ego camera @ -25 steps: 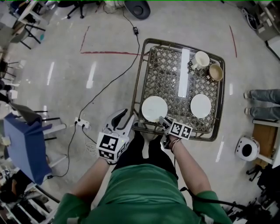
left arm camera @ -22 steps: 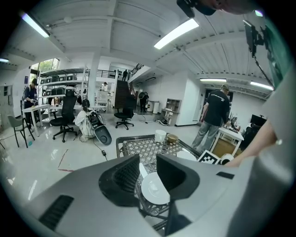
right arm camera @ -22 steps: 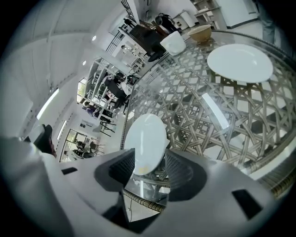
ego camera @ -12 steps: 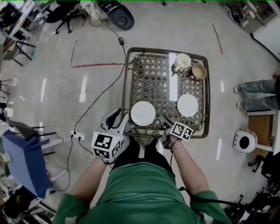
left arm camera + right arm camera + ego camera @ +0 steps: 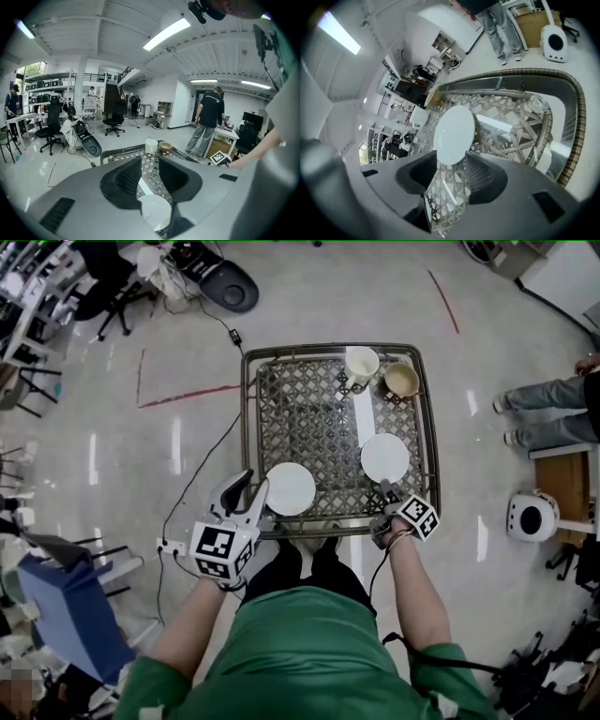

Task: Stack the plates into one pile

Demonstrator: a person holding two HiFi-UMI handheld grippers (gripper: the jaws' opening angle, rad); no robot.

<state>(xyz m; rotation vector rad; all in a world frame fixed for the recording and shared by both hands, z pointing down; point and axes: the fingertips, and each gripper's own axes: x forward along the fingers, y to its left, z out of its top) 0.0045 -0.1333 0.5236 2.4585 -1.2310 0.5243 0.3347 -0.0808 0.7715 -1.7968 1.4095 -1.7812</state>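
Note:
Two white plates lie apart on the lattice-topped table [image 5: 247, 427]. The left plate [image 5: 291, 488] sits near the front left corner, the right plate [image 5: 385, 457] further right. My left gripper [image 5: 247, 487] is open at the table's front left edge, just left of the left plate [image 5: 156, 211], which shows low between its jaws without touching them. My right gripper [image 5: 383, 492] hangs at the front edge, just short of the right plate [image 5: 454, 134]. Its jaws have just been opening and stand open, with only lattice seen between them.
A white cup [image 5: 362, 363] and a brown bowl [image 5: 402, 381] stand at the table's far right corner. A person's legs [image 5: 544, 409] and a white round device [image 5: 531, 517] are right of the table. A cable [image 5: 202, 474] runs over the floor at left.
My right gripper has swung right along the front edge, from beside the left plate to in front of the right plate. My left gripper has moved up close to the left plate.

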